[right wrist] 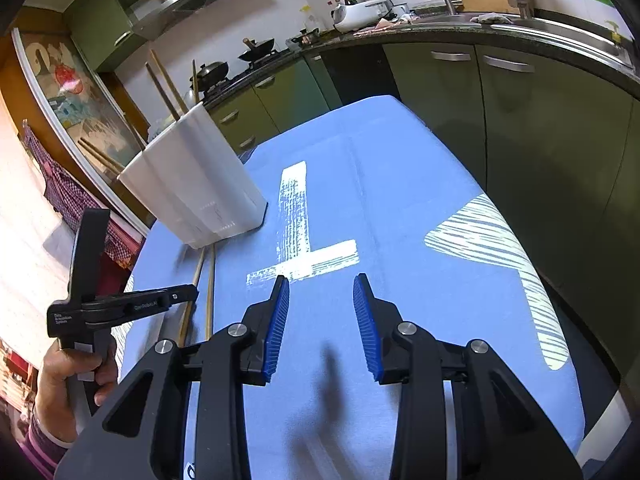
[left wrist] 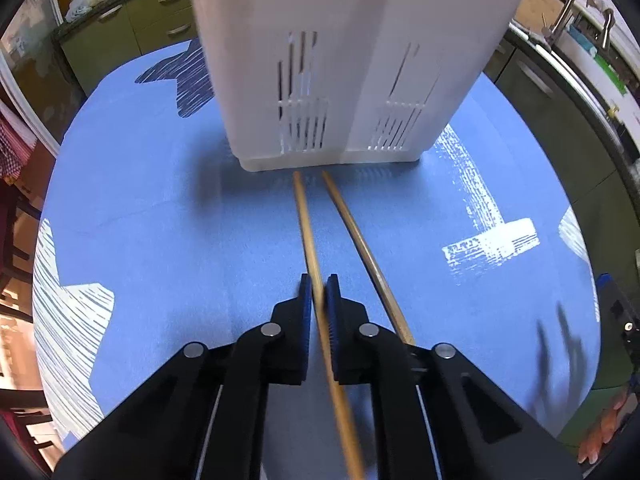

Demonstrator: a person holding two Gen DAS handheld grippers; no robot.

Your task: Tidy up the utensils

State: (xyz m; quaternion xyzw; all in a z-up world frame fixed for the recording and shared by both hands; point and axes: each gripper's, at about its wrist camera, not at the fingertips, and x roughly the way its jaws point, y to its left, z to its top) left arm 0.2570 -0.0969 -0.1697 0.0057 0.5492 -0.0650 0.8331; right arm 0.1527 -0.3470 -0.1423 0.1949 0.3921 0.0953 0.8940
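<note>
Chopstick (left wrist: 308,224) in left gripper (left wrist: 319,292) (rear end blurred, cut off) meets holder (left wrist: 344,64).

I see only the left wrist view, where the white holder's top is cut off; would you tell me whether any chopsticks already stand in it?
Observer: Yes, the right wrist view shows several chopsticks sticking out of the white holder's open top.
Operator: Thank you. Is the other hand carrying anything?
Observer: No, the right hand-held gripper is open and empty above the blue tablecloth.
</note>
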